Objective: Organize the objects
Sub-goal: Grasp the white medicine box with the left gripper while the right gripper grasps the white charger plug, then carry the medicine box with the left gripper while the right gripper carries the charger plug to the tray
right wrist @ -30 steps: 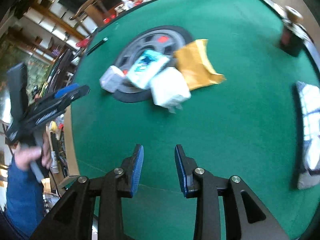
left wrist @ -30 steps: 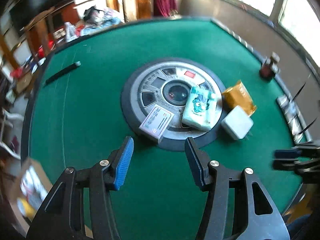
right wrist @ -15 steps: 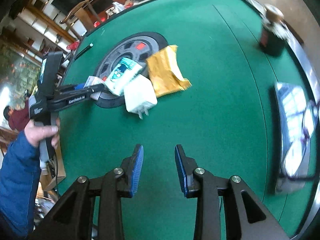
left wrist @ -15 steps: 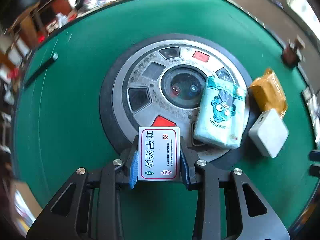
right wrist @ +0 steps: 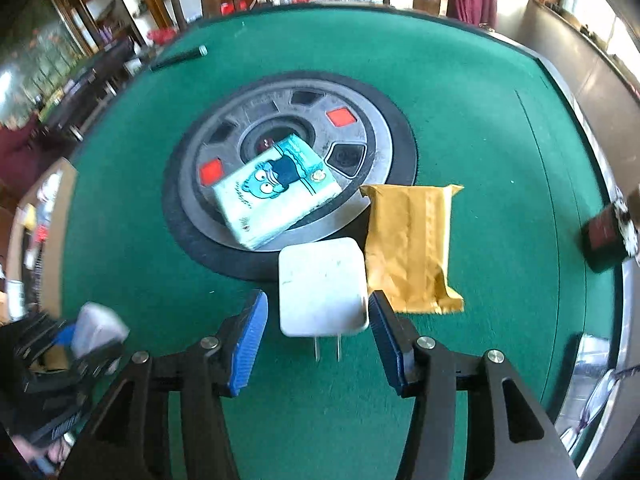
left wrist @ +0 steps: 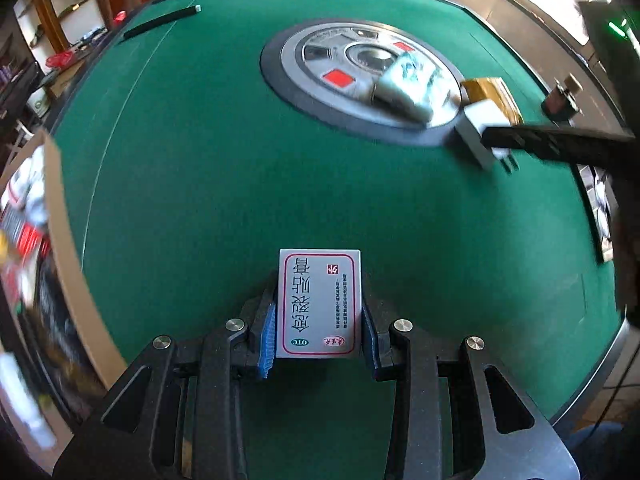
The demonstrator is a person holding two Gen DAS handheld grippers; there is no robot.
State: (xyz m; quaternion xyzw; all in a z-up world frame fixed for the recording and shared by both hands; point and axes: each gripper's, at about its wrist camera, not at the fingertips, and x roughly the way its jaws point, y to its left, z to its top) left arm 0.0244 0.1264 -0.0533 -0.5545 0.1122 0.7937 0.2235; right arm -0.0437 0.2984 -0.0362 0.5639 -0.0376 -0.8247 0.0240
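My left gripper (left wrist: 319,322) is shut on a white medicine box (left wrist: 320,304) with a red border and holds it above the green felt near the table's front. My right gripper (right wrist: 318,330) is open, its blue pads on either side of a white plug charger (right wrist: 322,286) lying on the felt, not touching it. A teal cartoon tissue pack (right wrist: 276,192) lies on the round centre hub (right wrist: 362,128). A yellow-brown packet (right wrist: 410,240) lies right of the charger. In the left wrist view the right gripper's finger (left wrist: 560,142) reaches to the charger (left wrist: 480,128).
A black pen (left wrist: 160,22) lies at the far left of the felt. A dark small bottle (right wrist: 608,236) stands near the right rim. A shiny tray (right wrist: 592,384) with glasses sits at the right edge. A cardboard box (left wrist: 48,216) stands off the table's left side.
My left gripper lifted the medicine box off the hub and drew it back toward the table's front. My right gripper moved in to the charger and opened wider around it.
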